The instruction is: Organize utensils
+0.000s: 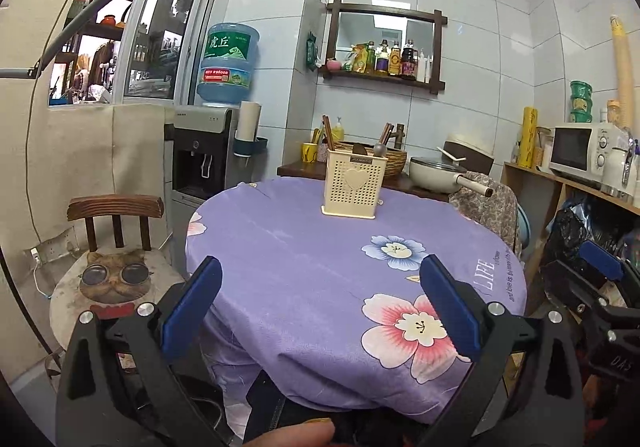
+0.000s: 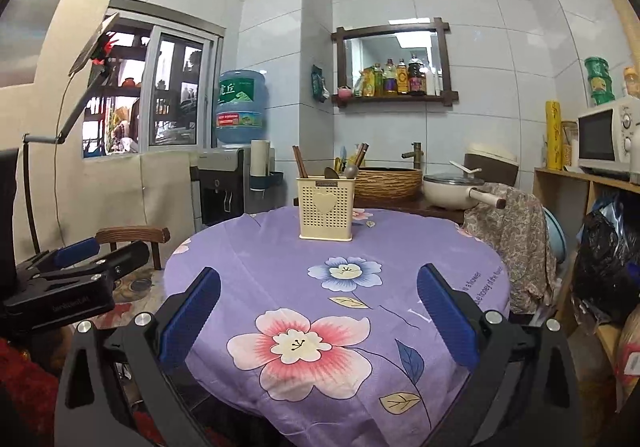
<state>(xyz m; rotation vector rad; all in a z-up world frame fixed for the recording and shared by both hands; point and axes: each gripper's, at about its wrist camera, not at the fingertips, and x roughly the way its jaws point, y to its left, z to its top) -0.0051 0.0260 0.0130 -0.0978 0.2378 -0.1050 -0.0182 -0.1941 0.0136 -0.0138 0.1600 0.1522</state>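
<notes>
Left gripper (image 1: 320,307): jaws spread wide, nothing held, low over near table edge.
Right gripper (image 2: 318,311): jaws likewise wide apart, empty.
Utensil holder (image 1: 351,185): cream, perforated, heart on front; upright at far side of round table (image 1: 280,247).
Contents: chopsticks (image 2: 300,163), dark spoon handles standing inside.
Cloth: purple, floral.

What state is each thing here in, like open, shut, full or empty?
Left blue-padded gripper: open, holding nothing.
Right blue-padded gripper: open, holding nothing.
Cream perforated plastic utensil holder: upright, with chopsticks and spoons inside.
White microwave: door shut.
Cream pan: lid on.
</notes>
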